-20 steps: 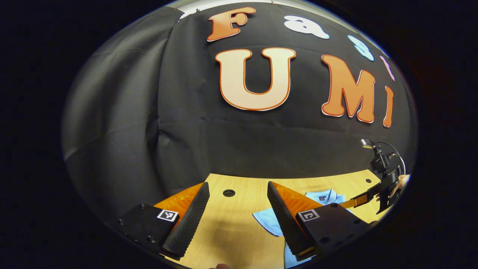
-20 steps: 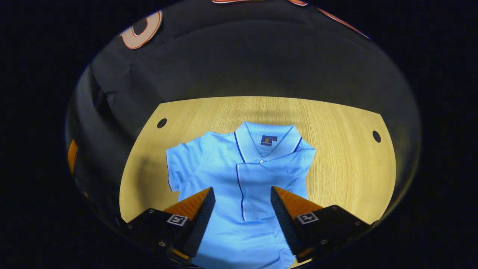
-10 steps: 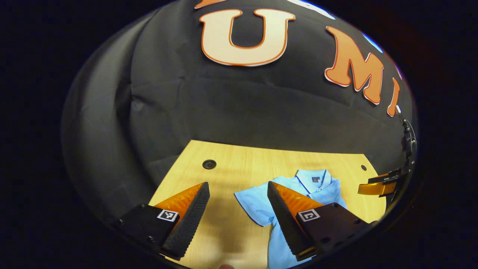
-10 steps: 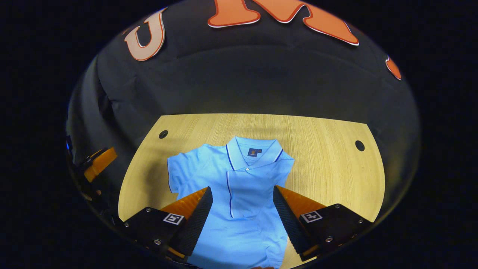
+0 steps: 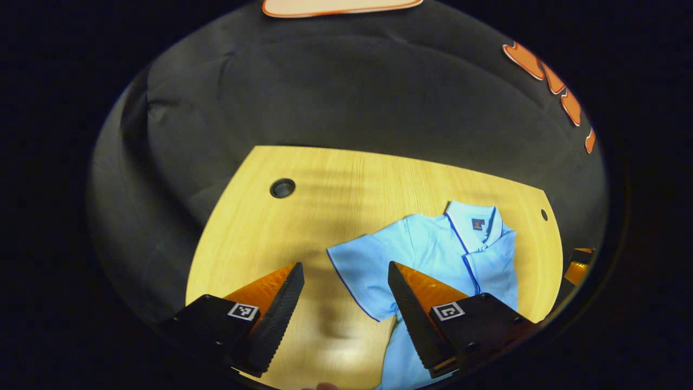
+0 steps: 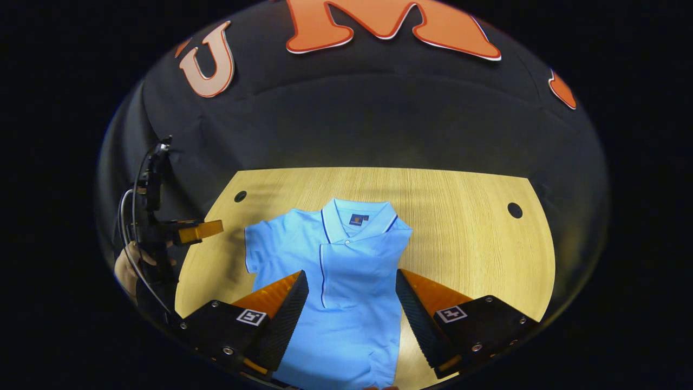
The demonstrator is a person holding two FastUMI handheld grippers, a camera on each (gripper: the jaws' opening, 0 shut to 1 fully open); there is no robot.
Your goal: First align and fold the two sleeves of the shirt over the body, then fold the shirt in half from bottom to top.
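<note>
A light blue polo shirt [image 6: 346, 260] lies collar-away on the wooden table [image 6: 465, 238]. Its right-hand sleeve is folded over the body; the other sleeve [image 6: 259, 246] is spread flat to the left. My right gripper [image 6: 352, 314] hovers open above the shirt's lower body, holding nothing. In the left gripper view the shirt [image 5: 444, 254] lies to the right, and its spread sleeve [image 5: 357, 271] shows between the fingers of my open left gripper [image 5: 344, 311], which hangs above it. The left gripper [image 6: 203, 230], held by a hand [image 6: 127, 271], also appears left of the shirt.
The table has a round cable hole near each far corner [image 6: 240, 196] [image 6: 514, 209] [image 5: 282, 188]. Black cloth walls close in behind and to the sides. Bare wood lies to the right of the shirt [image 6: 487, 260] and left of the sleeve [image 5: 249, 244].
The left gripper has tilted down and moved toward the shirt, so the spread sleeve now sits between its fingers. The right gripper has drawn back slightly. Both stay open.
</note>
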